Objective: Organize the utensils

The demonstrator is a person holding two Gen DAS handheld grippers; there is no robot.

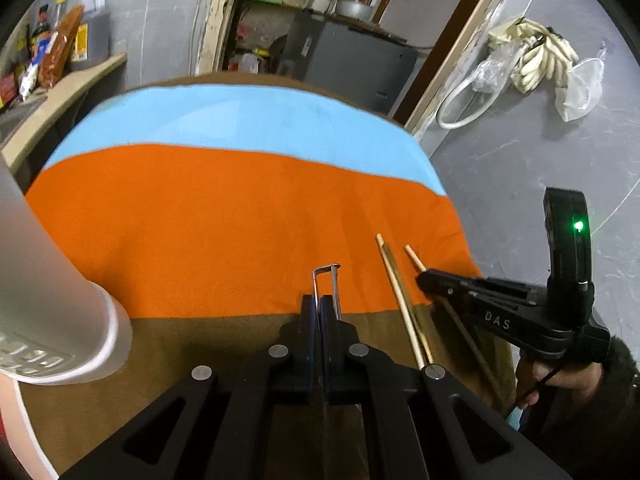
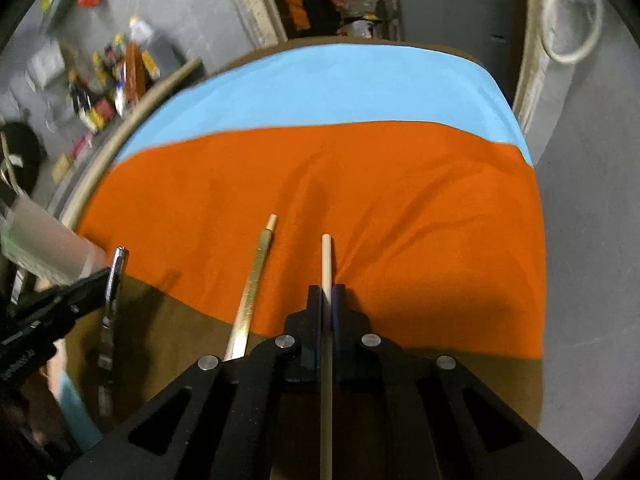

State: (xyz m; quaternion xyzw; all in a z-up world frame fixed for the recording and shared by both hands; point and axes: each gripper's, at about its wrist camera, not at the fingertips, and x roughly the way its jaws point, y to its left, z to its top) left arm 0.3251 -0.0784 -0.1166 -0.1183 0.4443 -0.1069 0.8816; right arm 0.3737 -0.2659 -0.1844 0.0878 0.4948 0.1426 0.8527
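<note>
The right gripper (image 2: pixel 327 300) has its jaws closed on one wooden chopstick (image 2: pixel 326 256), pinched partway along the shaft. That stick's long axis runs straight along the gripper's own line, tip toward 12 o'clock in the right wrist view and the rest passing back under the gripper toward 6. The second chopstick (image 2: pixel 256 280), the one with a brassy sleeve below its pale tip, lies loose on the striped cloth (image 2: pixel 400 200) just beside it at about 10 o'clock from the right fingertips, nearly parallel but leaning slightly toward 1 o'clock. My judgement is that the right hand is the nearer one for it, since only a short sideways shift separates them.

The left gripper (image 1: pixel 320 308) is also closed, clamped on a slim metal utensil (image 1: pixel 326 280); only a narrow bright end sticks out past the pads toward 12 o'clock, and what kind of utensil it is I cannot tell. In the right wrist view it shows as a long ridged steel handle at 9 o'clock. A pale cylindrical container (image 1: pixel 48 280) stands at 9 o'clock of the left gripper, close by, probably where the utensils go.

Count: two chopsticks, one metal utensil, one container, two grippers.
</note>
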